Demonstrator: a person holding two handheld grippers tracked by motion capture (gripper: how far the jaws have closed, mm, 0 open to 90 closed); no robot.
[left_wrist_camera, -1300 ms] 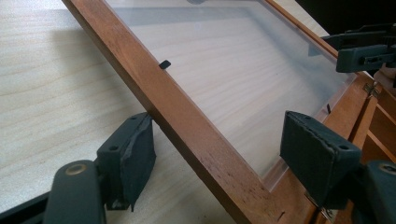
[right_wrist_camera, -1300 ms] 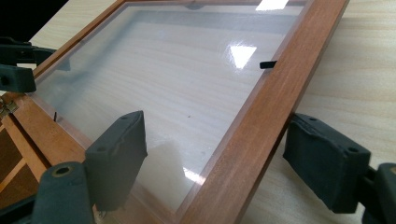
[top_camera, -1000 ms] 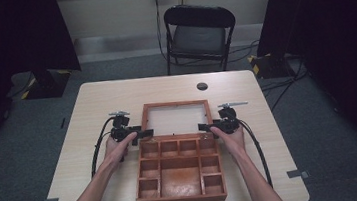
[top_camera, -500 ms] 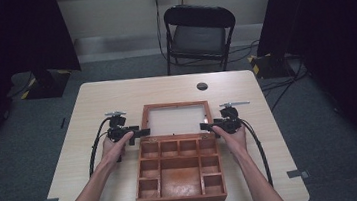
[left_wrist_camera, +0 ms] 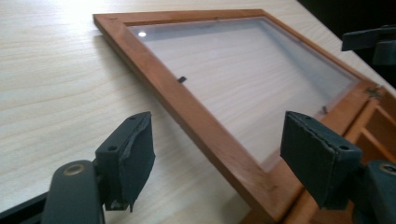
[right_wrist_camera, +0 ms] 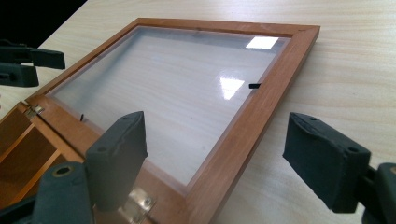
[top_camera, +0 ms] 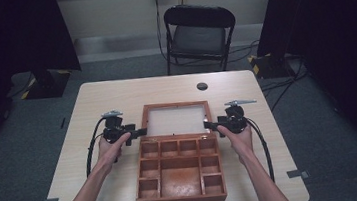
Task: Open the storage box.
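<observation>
Box [top_camera: 179,170]: wooden, compartmented, lying open at the near middle of the table [top_camera: 115,94]; divided tray toward the person, compartments bare.
Lid [top_camera: 176,120]: glass-paned wooden frame, hinged at the tray's far edge, tipped back on the far side of the tray, seemingly flat on the tabletop; wood grain visible through the pane in both gripper views.
Left gripper [left_wrist_camera: 217,156]: jaws spread wide, astride the lid's left rail [left_wrist_camera: 187,107] near the hinge corner; pads apart from the wood, nothing pinched.
Right gripper [right_wrist_camera: 224,158]: jaws likewise spread, one each side of the lid's right rail [right_wrist_camera: 243,135]; brass hinge [right_wrist_camera: 140,203] just below its left pad; no contact seen.
Change: compared with a second ago, both grippers sit slightly farther out from the box sides and a little farther up the table, level with the lid's side rails; lid itself unmoved.
Meaning: probably lined up to grip both rails and swing the lid shut over the tray; closing not yet begun.
Edges: rails narrow, easily fitting between the spread pads; glass just inside each rail, best kept off.
Open room: bare tabletop left, right and beyond the lid; small dark disc [top_camera: 202,86] well apart near the far edge; chair [top_camera: 198,30] beyond the table.
</observation>
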